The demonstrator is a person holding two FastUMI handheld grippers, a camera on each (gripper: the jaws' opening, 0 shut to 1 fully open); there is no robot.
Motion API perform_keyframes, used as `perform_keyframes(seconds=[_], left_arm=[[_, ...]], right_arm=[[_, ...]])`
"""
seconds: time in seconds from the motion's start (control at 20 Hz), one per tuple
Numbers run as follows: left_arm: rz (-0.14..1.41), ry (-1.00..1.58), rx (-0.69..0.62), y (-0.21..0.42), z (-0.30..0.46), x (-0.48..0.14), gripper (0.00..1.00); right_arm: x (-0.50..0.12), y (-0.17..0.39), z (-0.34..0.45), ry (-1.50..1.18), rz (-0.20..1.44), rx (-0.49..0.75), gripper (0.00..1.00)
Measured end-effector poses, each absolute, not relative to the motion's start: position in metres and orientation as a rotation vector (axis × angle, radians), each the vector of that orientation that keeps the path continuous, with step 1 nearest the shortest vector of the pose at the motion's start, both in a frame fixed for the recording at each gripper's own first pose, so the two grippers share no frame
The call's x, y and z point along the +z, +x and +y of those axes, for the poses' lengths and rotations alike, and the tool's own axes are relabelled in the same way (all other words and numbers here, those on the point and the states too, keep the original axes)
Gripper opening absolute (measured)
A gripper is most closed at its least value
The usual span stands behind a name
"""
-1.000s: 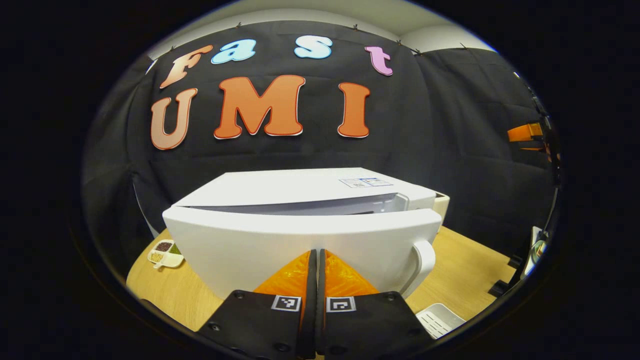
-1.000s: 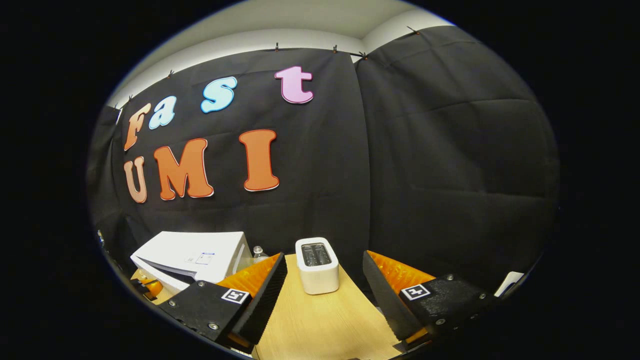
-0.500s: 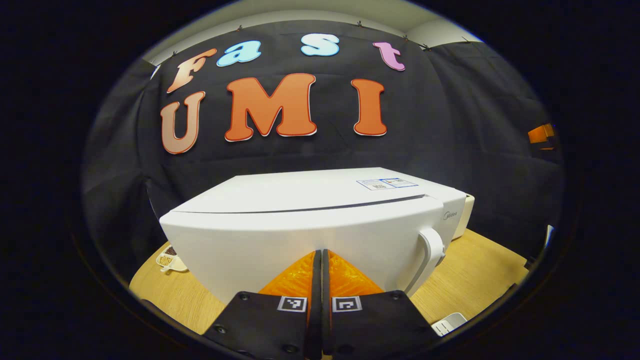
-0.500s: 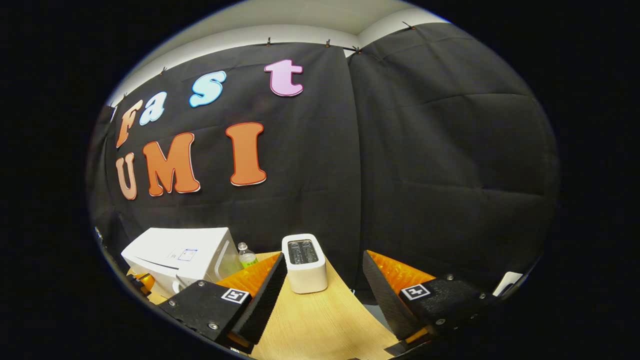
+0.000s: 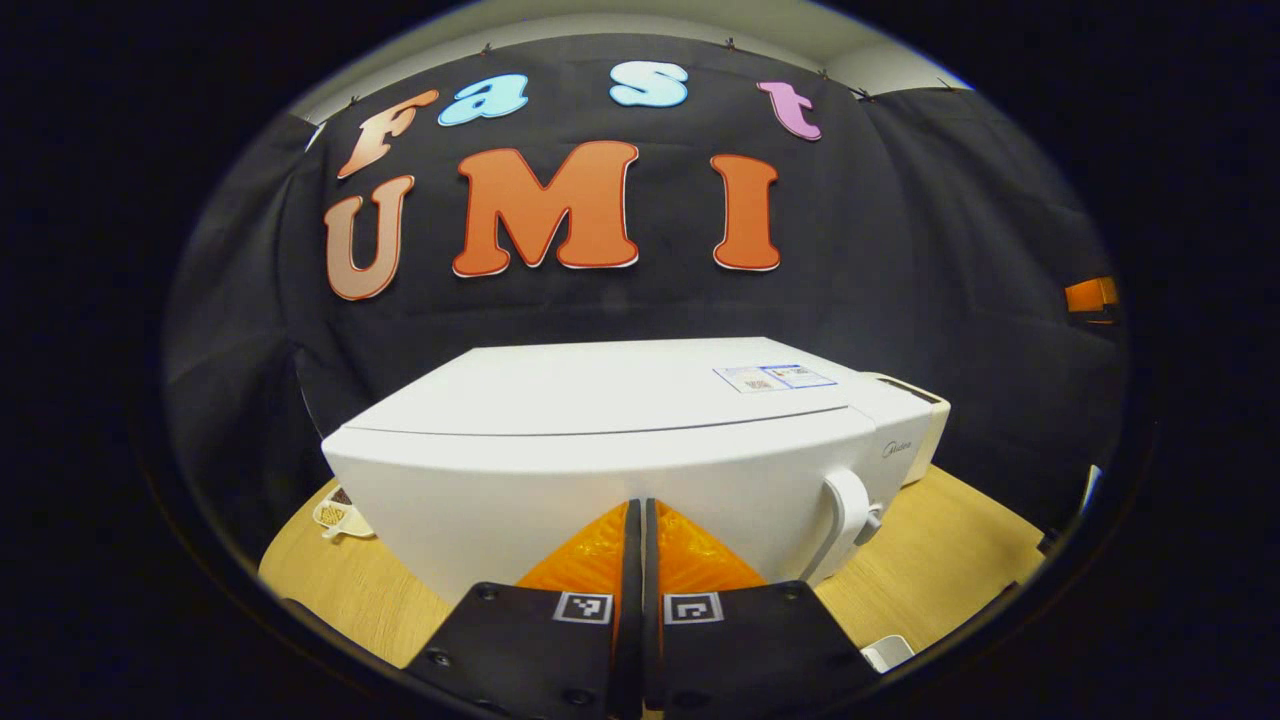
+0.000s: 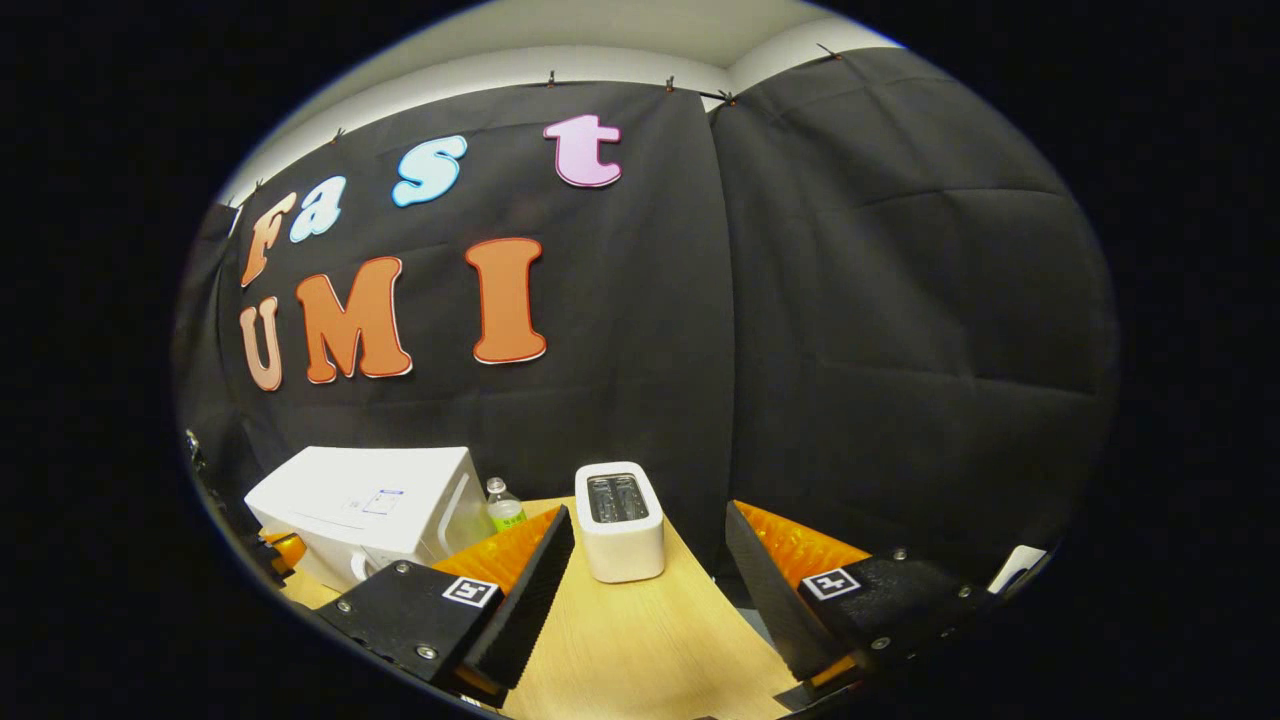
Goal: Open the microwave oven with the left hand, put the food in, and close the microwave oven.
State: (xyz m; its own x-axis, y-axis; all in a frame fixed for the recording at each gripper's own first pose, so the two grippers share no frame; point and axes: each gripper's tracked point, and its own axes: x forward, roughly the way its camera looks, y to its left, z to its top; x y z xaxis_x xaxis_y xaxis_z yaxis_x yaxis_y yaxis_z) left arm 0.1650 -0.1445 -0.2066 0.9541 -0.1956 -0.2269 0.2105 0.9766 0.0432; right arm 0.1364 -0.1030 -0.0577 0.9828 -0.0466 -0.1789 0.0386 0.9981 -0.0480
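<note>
On the table (image 5: 925, 560) stands the white microwave oven (image 5: 620, 440), and its door (image 5: 600, 480) now sits flush with the body, where a second ago a wide gap was open along the top edge. Left tongs (image 5: 640, 520) have their two fingers pressed together with nothing between them, the tips against the middle of the door, well to the left of the door handle (image 5: 845, 520). I judge that the closing push is finished, so the task is nearly complete and the food is probably inside, though I cannot see it. Right of the microwave oven, the right tongs (image 6: 650, 545) stay wide apart and empty, pointing at a white toaster (image 6: 620, 520). Just right of the microwave oven stands a small bottle (image 6: 505, 505), and to its left lies a little dish (image 5: 340, 515) with snacks
</note>
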Motion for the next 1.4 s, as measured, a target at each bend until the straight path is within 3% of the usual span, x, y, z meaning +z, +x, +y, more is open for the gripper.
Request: perform_keyframes(seconds=[0.25, 0.5, 0.75, 1.1, 1.2, 1.25, 1.4], left_arm=[[0.218, 0.044, -0.159, 0.134, -0.103, -0.156, 0.05], [0.185, 0.185, -0.106, 0.101, -0.061, -0.118, 0.05], [0.225, 0.044, -0.176, 0.077, -0.060, -0.104, 0.05], [0.154, 0.017, -0.094, 0.069, -0.007, -0.011, 0.06], [0.118, 0.002, -0.094, 0.068, 0.000, 0.015, 0.14], [0.104, -0.024, -0.100, 0.067, 0.002, 0.027, 0.32], [0.032, -0.142, -0.108, 0.063, 0.011, 0.074, 0.34]], right_arm=[[-0.041, 0.126, -0.078, -0.051, 0.164, -0.006, 0.95], [-0.020, 0.114, -0.051, -0.037, 0.128, 0.030, 0.95], [-0.008, 0.102, -0.030, -0.031, 0.112, 0.047, 0.95], [0.011, 0.087, -0.001, -0.055, 0.097, 0.082, 0.95], [0.016, 0.085, 0.005, -0.055, 0.094, 0.088, 0.95], [0.018, 0.085, 0.008, -0.054, 0.090, 0.093, 0.95], [0.023, 0.081, 0.013, -0.059, 0.082, 0.108, 0.95]])
